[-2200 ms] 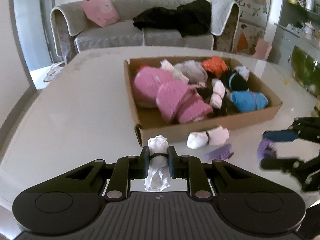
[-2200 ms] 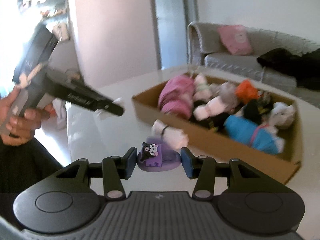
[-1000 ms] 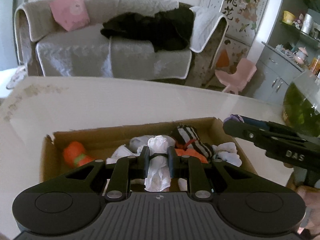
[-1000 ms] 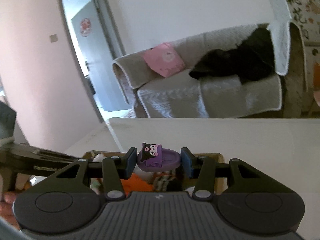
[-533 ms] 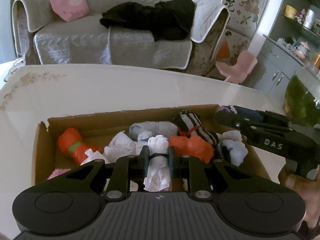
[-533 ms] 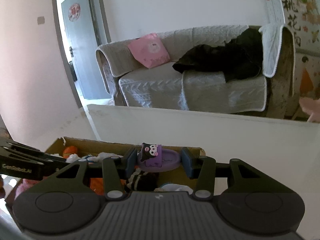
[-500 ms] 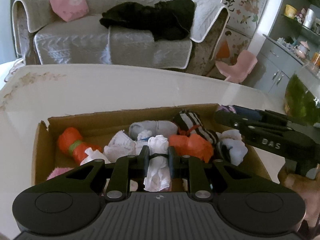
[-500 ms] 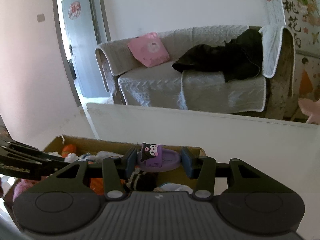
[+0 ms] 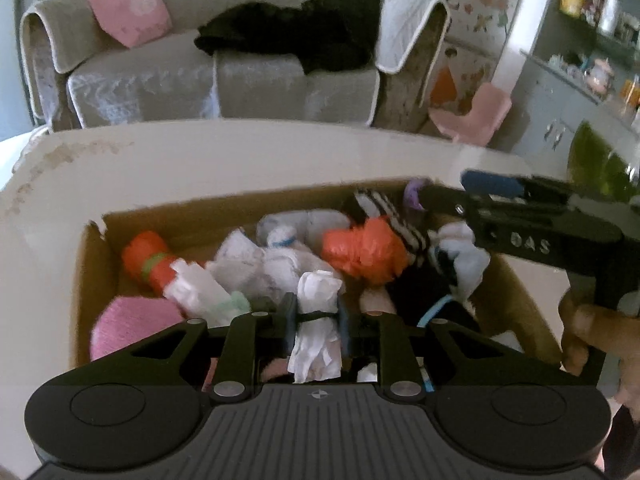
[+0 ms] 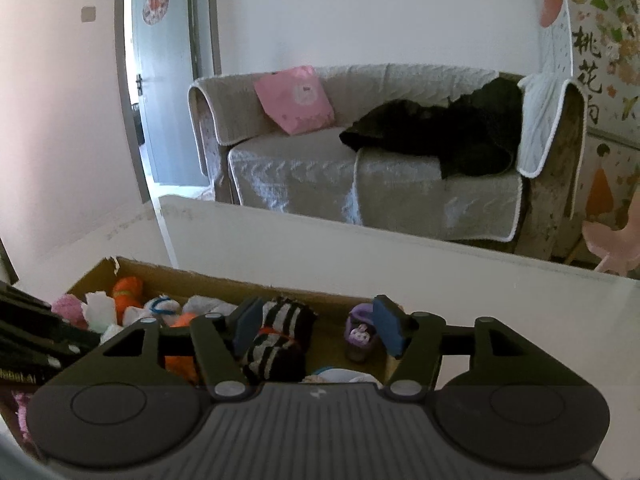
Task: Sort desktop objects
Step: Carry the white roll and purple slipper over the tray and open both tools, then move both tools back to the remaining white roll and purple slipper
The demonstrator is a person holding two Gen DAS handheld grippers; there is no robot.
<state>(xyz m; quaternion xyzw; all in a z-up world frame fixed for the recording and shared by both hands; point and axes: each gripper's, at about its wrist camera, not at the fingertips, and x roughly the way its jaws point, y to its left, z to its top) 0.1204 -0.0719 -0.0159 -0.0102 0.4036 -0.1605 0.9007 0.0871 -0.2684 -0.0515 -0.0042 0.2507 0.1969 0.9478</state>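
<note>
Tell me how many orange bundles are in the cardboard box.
2. One orange bundle with a green band lies at the box's left end; the other orange bundle sits right of centre beside the striped socks. More may be buried.

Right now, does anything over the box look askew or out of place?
Yes. The purple charm hangs tilted against one pad of the right hand-held gripper, whose jaws are opening, by the far wall of the cardboard box. The left hand-held gripper pinches a white bundle over the pile.
</note>
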